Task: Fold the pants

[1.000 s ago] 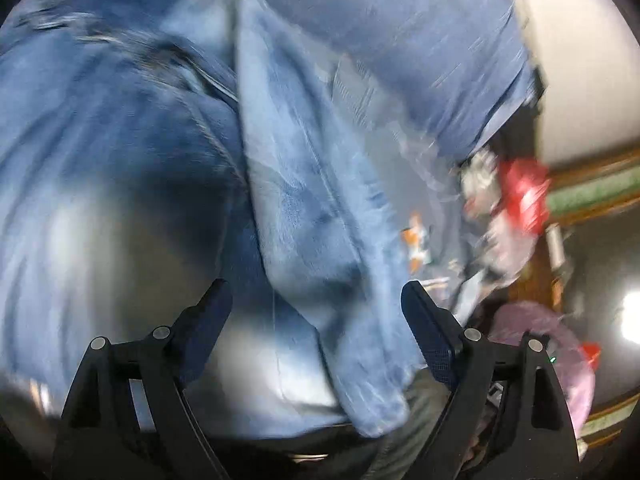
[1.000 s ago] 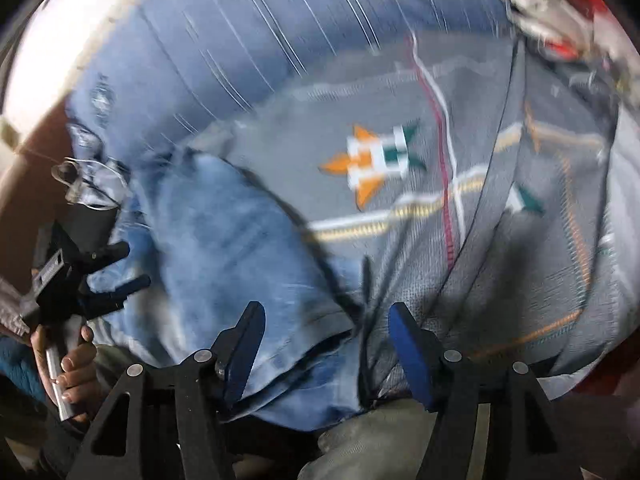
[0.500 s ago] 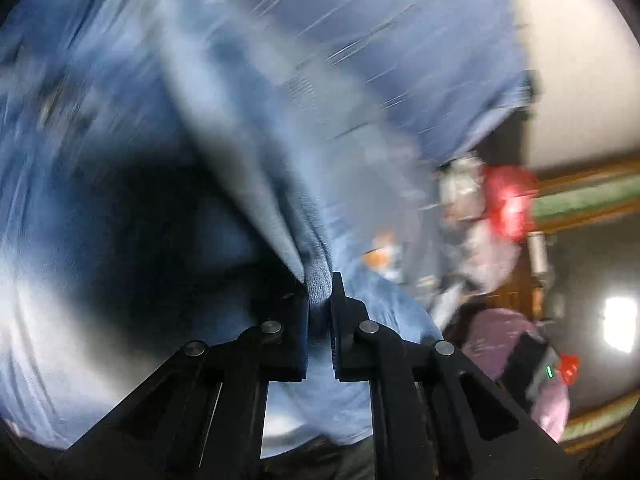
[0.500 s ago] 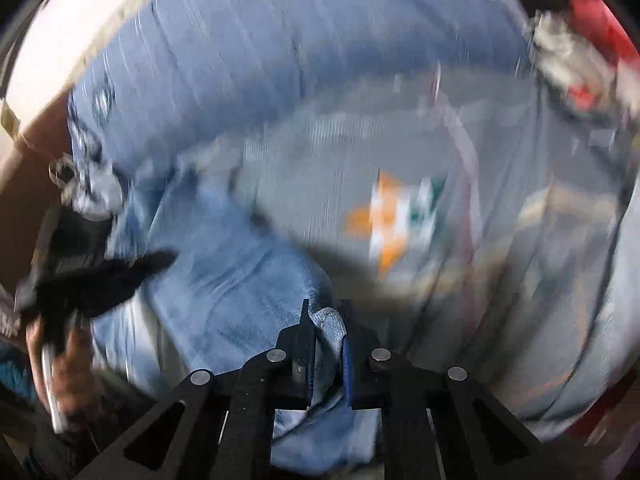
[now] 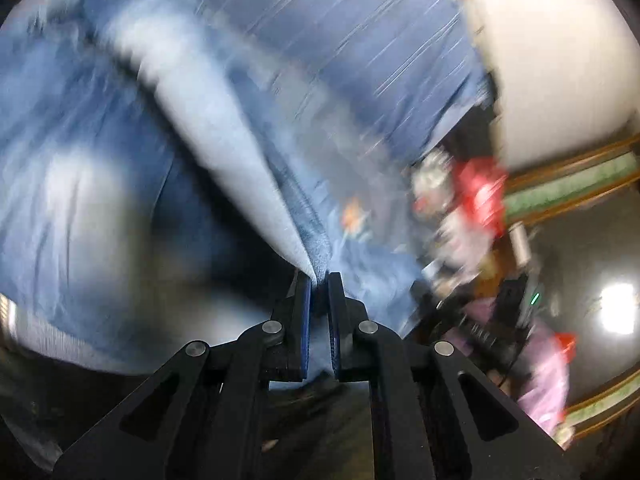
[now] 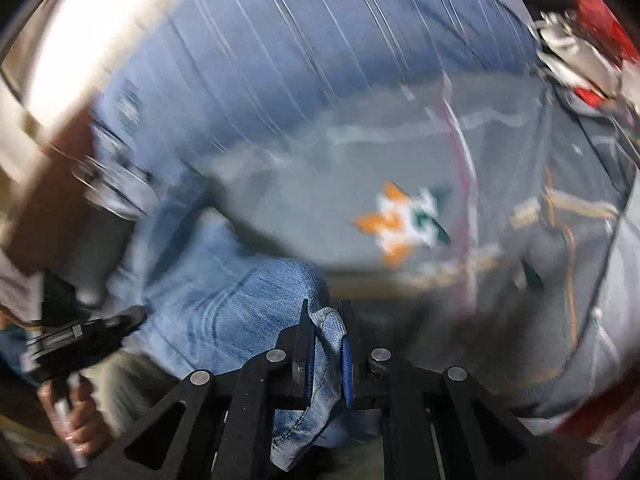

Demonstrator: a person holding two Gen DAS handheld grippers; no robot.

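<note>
The jeans (image 5: 100,184) you are folding are light blue washed denim, heaped and creased on a bed covered by a grey blanket (image 6: 400,168) with an orange, white and green motif. Your left gripper (image 5: 319,280) has its jaws pressed together on a ridge of the denim, which rises from the pinch as a taut fold running up and to the left. Your right gripper (image 6: 325,320) pinches a thicker bunch with a stitched hem, the cloth bulging between the pads and hanging below them.

Only the right view shows your left hand (image 6: 76,420) wrapped round its gripper's handle at the lower left, and the blanket's pattern clearly. Only the left view shows the room beyond the bed: red and white clutter (image 5: 476,196), a pale wall (image 5: 560,60), something pink (image 5: 548,364), and a bright light (image 5: 618,308). Both views are blurred.
</note>
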